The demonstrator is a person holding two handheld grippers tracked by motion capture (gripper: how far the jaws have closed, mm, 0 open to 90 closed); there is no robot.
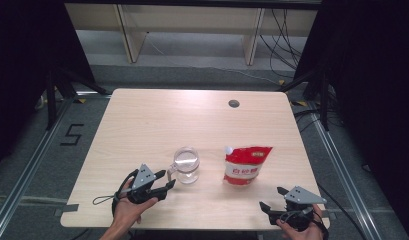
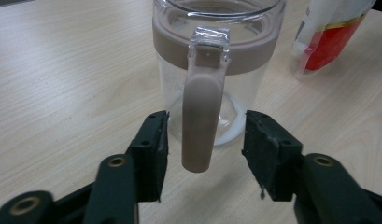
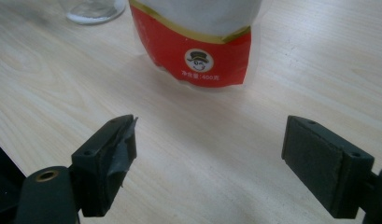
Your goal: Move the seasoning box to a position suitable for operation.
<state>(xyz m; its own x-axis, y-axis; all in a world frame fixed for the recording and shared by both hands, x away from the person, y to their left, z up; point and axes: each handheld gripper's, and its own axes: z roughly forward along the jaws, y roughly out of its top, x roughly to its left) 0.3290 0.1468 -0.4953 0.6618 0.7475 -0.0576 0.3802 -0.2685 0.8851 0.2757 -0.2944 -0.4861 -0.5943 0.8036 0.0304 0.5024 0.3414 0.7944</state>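
A clear glass jug (image 1: 186, 162) with a taupe rim band and handle (image 2: 201, 116) stands on the wooden table (image 1: 157, 115), left of centre near the front. My left gripper (image 1: 168, 179) reaches it from the left. Its jaws stand on either side of the handle in the left gripper view (image 2: 206, 126), with a gap on each side, touching nothing. A red and white spouted pouch (image 1: 244, 165) lies to the jug's right. My right gripper (image 1: 271, 198) rests near the front right edge, open and holding nothing, pointing at the pouch (image 3: 198, 42).
A round cable hole (image 1: 234, 103) sits in the table's far right part. Bare tabletop lies between the right gripper and the pouch. The jug's base (image 3: 93, 9) shows at the top left of the right gripper view. Black curtains flank the table.
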